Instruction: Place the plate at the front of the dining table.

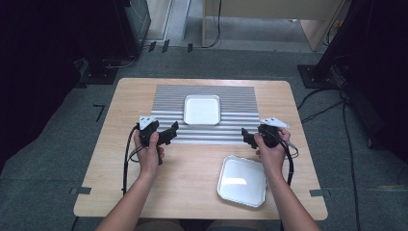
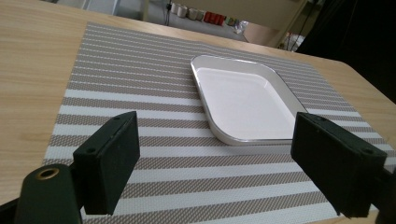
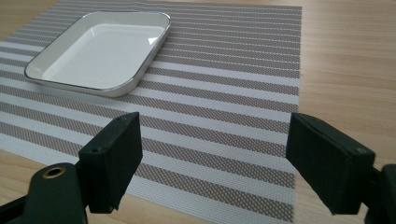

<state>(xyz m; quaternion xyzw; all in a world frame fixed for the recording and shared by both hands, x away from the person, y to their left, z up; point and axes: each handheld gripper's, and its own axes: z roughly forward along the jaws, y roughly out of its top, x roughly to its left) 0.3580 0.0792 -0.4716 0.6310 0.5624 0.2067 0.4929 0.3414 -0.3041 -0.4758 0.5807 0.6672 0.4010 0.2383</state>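
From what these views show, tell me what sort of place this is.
Probably a lab or workshop set up for recording: a light wooden table on grey carpet, black cables trailing across the floor, dark equipment stands around it, and a striped woven placemat with a white square dish.

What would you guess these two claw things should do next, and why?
Probably bring both inward toward the white tray on the mat. The left gripper and right gripper face each other at the striped mat's near corners, jaws wide open and empty. A second tray sits on the table near the right hand.
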